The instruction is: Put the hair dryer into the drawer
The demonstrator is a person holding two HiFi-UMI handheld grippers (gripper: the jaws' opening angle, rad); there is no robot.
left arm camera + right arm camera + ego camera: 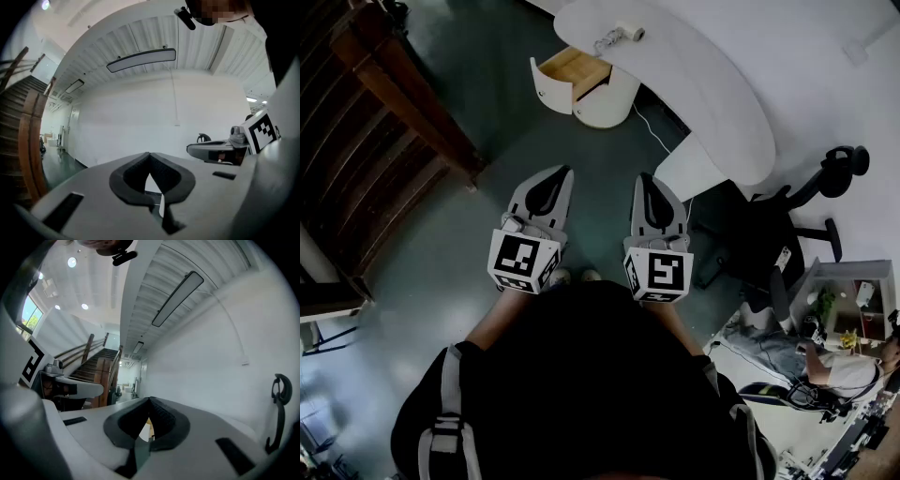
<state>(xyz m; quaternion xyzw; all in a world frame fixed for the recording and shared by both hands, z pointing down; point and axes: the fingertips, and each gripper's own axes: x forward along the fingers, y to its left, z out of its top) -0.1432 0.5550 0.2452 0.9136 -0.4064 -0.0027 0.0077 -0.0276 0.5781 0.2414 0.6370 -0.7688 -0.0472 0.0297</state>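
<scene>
Left gripper (562, 172) and right gripper (645, 179), jaws together, hover over the floor (600, 159), well apart from the hair dryer (628, 32) on the table (712, 84) and the open drawer (574, 67).

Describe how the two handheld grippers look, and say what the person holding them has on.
The left gripper and right gripper are alike: pale grey shells tapering forward, with black padded jaw linings. Each carries a white cube with black square markers. The person wears a dark top.

Legible text, brands, numbers: none. Sole markings: black-and-white square marker patterns, one set on the cube (523, 261) of the left gripper (557, 182), one on the cube (661, 272) of the right gripper (647, 186).
</scene>
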